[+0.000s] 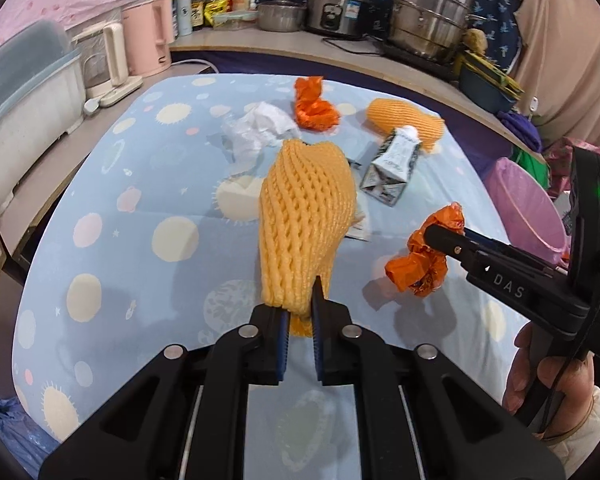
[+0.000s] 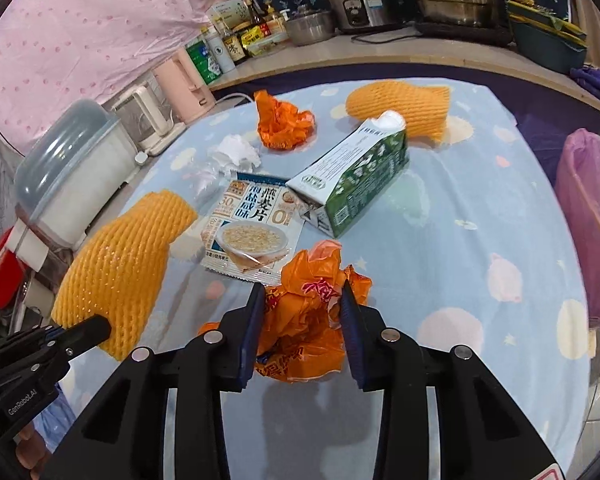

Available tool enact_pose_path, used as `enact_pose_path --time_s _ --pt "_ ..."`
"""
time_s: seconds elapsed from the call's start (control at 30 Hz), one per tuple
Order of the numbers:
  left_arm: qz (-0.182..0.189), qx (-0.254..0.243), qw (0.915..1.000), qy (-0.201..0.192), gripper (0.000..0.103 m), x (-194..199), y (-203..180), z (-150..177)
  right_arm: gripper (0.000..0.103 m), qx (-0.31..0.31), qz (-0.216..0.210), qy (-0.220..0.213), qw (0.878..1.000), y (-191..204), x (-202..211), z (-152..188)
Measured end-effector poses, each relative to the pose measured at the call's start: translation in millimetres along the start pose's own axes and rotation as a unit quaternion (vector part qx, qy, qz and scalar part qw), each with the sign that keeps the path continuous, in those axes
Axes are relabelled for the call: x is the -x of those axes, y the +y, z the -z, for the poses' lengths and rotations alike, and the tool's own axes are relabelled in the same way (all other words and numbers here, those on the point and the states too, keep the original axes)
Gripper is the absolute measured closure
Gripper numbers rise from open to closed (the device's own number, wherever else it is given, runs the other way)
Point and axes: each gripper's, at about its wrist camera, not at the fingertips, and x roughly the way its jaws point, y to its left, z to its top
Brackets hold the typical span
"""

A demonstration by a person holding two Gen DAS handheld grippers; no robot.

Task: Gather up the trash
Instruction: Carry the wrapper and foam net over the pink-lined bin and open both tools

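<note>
In the left wrist view, the left gripper (image 1: 300, 316) is clamped narrow on the lower end of a yellow foam fruit net (image 1: 306, 216), which stands up ahead of the fingers, lifted off the surface (image 1: 140, 208) with its blue planet-print cloth. Beyond the net lie a crumpled white tissue (image 1: 256, 128), a far orange wrapper (image 1: 312, 104), a second foam net (image 1: 408, 120) and a milk carton (image 1: 392, 168) on its side. To the right of this gripper, the right gripper (image 1: 440, 236) reaches in, its fingers around a crumpled orange plastic bag (image 1: 420, 268). Further right stands a bin lined with a pink bag (image 1: 528, 208). A hand (image 1: 544, 372) holds the right gripper's handle at the lower right.

In the right wrist view, the right gripper (image 2: 302, 312) stands part-way open with the crumpled orange plastic bag (image 2: 304, 312) between its fingers; the pads touch its sides, but whether they squeeze it firmly cannot be told. Just ahead lies an oatmeal sachet (image 2: 252, 228), flat on the surface (image 2: 480, 208), touching the milk carton (image 2: 352, 184) ahead and to the right. Further ahead are the tissue (image 2: 232, 156), the far orange wrapper (image 2: 284, 124) and the second foam net (image 2: 404, 108). To the left, the left gripper (image 2: 96, 328) holds the yellow foam fruit net (image 2: 120, 264) by its near end. The pink-lined bin (image 2: 588, 216) is at the far right.
</note>
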Motion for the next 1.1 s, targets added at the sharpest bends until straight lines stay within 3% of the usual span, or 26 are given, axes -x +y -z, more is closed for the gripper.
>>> enact_pose_path --time_s 0.33,0.63,0.83,1.1 --pt "0.076 -0.070 0.9945 -0.014 0.094 20.5 -85.3 -12.1 0.068 -0.053 0.046 -0.075 0.995 -65.7 94.5 0.1" --pt "0.153 -0.141 0.9778 -0.025 0.094 1.3 -203.3 -40.7 0.068 -0.129 0.144 -0.134 0.972 -183.3 166.2 -1.7" --pt "0.185 -0.172 0.9674 -0.015 0.094 -36.5 -282.5 -64.3 0.068 -0.153 0.189 -0.139 0.960 -254.4 177.6 -16.6" --pt "0.194 -0.170 0.9660 0.014 0.094 -106.2 -349.6 -87.2 0.068 -0.168 0.218 -0.115 0.954 -312.4 149.4 -36.5"
